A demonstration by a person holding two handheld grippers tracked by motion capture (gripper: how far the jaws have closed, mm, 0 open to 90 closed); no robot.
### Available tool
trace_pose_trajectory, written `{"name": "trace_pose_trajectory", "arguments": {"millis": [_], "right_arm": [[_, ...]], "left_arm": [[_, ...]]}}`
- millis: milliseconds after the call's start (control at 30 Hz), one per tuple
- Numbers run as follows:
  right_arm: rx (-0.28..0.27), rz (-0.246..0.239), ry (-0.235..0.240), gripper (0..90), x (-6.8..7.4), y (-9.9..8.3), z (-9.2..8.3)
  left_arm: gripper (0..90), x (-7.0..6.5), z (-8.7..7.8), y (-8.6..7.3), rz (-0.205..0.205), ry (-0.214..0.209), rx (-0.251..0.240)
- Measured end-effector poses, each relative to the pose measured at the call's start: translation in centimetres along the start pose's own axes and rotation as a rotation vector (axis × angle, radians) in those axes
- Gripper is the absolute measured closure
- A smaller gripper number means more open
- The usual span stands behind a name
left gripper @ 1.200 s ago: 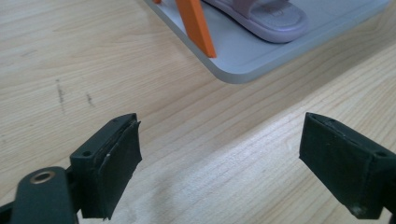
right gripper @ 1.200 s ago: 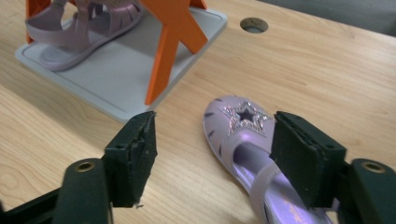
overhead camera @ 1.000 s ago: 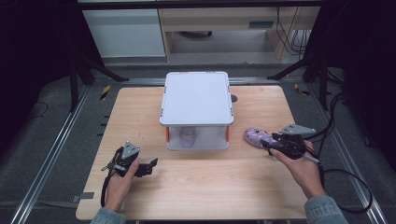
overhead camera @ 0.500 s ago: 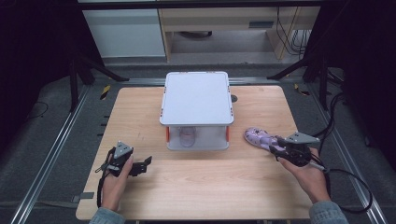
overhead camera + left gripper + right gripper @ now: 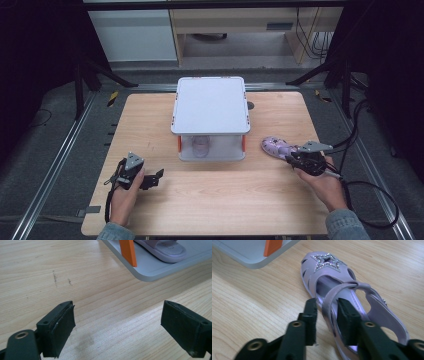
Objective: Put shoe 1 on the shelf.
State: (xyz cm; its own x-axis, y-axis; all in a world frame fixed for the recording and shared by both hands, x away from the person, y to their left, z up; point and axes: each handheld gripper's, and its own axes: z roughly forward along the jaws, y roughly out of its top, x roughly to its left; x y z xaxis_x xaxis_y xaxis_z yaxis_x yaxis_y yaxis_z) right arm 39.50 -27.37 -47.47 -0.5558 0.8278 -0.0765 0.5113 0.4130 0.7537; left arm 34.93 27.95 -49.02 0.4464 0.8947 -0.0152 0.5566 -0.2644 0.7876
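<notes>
A purple sandal (image 5: 274, 146) with a glittery star on its toe (image 5: 327, 263) lies on the wooden table (image 5: 225, 200), right of a white two-level rack (image 5: 210, 105). My right gripper (image 5: 291, 159) is at the sandal's heel end. In the right gripper view, my right gripper (image 5: 327, 307) has its jaws shut on the sandal's side wall and strap. A second purple sandal (image 5: 201, 147) sits on the rack's lower level (image 5: 155, 267). My left gripper (image 5: 156, 177) rests at the front left. Its jaws are open over bare wood (image 5: 117, 322), short of the rack's corner.
The rack stands mid-table on orange posts (image 5: 128, 252), and its base corner (image 5: 249, 257) is close to the sandal's toe. Cables (image 5: 370, 185) trail off the right edge. Metal rails (image 5: 55, 165) run along both sides of the table.
Both hands shifted only slightly. The left gripper drew a little towards the front left. The sandal on the table has stayed in place.
</notes>
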Motion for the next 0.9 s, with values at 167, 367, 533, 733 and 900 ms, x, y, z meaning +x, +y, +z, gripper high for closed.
{"name": "trace_pose_trajectory", "arguments": {"millis": [167,367,533,733,900], "right_arm": [[-0.023,0.008,0.025,84.3,0.5,0.1,-0.5],[-0.033,-0.014,0.051,85.2,2.9,0.5,-2.8],[-0.065,-0.028,0.098,85.3,6.1,0.9,-4.2],[-0.057,-0.051,0.171,85.0,10.7,1.6,-3.4],[-0.065,-0.079,0.215,85.0,13.6,2.6,-2.2]], "left_arm": [[10.9,0.1,0.0,0.0,-0.007,0.004,-0.001],[11.1,0.2,-0.1,0.0,-0.008,0.010,-0.003],[11.2,0.2,-0.2,0.1,-0.007,0.011,-0.005],[11.2,0.3,-0.2,0.0,-0.010,0.011,-0.003],[11.4,0.3,-0.2,0.0,-0.008,0.010,-0.001]]}}
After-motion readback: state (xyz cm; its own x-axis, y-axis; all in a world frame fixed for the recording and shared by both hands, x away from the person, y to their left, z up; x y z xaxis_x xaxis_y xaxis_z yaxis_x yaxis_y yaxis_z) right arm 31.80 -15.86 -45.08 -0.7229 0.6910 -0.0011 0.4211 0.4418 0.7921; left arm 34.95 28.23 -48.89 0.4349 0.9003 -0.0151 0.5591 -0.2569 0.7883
